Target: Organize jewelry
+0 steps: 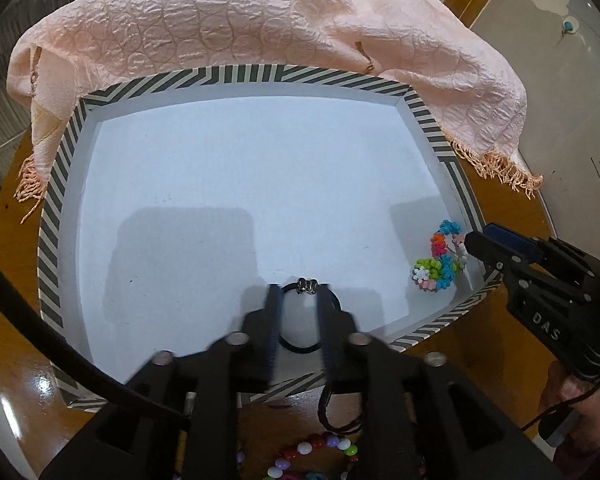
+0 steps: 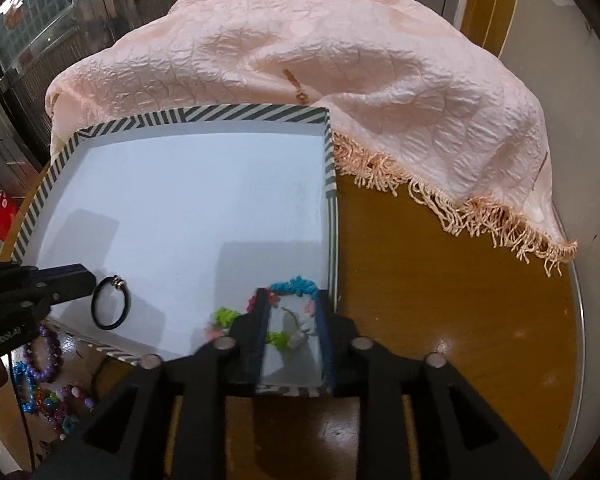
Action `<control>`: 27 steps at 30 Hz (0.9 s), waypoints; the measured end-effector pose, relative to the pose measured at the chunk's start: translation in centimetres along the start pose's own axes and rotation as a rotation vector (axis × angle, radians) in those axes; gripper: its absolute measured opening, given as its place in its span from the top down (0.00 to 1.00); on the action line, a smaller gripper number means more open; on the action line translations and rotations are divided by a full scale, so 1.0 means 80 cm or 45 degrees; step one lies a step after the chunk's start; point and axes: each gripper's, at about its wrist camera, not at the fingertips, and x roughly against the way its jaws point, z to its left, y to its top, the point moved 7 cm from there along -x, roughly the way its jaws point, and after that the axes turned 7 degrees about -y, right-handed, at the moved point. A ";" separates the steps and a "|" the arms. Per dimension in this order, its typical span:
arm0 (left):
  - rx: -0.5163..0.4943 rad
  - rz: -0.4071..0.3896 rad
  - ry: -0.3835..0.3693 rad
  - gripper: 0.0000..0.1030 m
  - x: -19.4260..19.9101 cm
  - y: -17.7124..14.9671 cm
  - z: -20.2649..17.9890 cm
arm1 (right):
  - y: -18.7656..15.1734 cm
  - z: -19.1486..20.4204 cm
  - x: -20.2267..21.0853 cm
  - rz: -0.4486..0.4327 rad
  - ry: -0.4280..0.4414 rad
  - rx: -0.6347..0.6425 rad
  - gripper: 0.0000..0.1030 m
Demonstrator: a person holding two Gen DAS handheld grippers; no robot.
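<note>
The shallow white box with a grey-and-white striped rim [image 1: 58, 216] sat on a round brown wooden table [image 2: 452, 300], with a crinkled pale pink fringed cloth [image 1: 228, 20] draped behind it.

The left gripper [image 1: 300, 300] pointed steeply down over the box's near edge. Its jaws stood slightly apart, and the black elastic hair tie with a small silver bead clasp [image 1: 307, 286] lay flat on the white floor between and under them — the fingers straddled the loop, and the side view from the right wrist showed the loop [image 2: 110, 302] lying just past the fingertip, not pinched. So the left jaws were open, the tie resting free on the box floor near the front wall.

The right gripper [image 2: 292, 308] hung over the box's near right corner. Its jaws were also parted, with the multicoloured beaded flower bracelet [image 1: 440, 258] — blue, orange, green and pink clusters — lying on the floor between and around the fingers, close to the right wall. No pad pressed on it that I could see.

On the table in front of the box lay a heap of further bead bracelets [image 2: 44, 376], purple, blue and mixed colours.
</note>
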 end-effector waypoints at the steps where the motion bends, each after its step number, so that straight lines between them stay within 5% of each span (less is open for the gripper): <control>1: 0.001 -0.002 0.006 0.75 0.000 0.000 0.000 | 0.000 0.000 0.003 -0.005 0.000 -0.003 0.70; 11: -0.025 -0.065 0.077 0.68 0.025 -0.003 0.002 | -0.004 0.009 0.039 -0.054 0.081 -0.078 0.55; 27: -0.021 -0.183 0.145 0.68 0.095 -0.032 0.006 | -0.020 0.044 0.098 -0.119 0.143 -0.057 0.50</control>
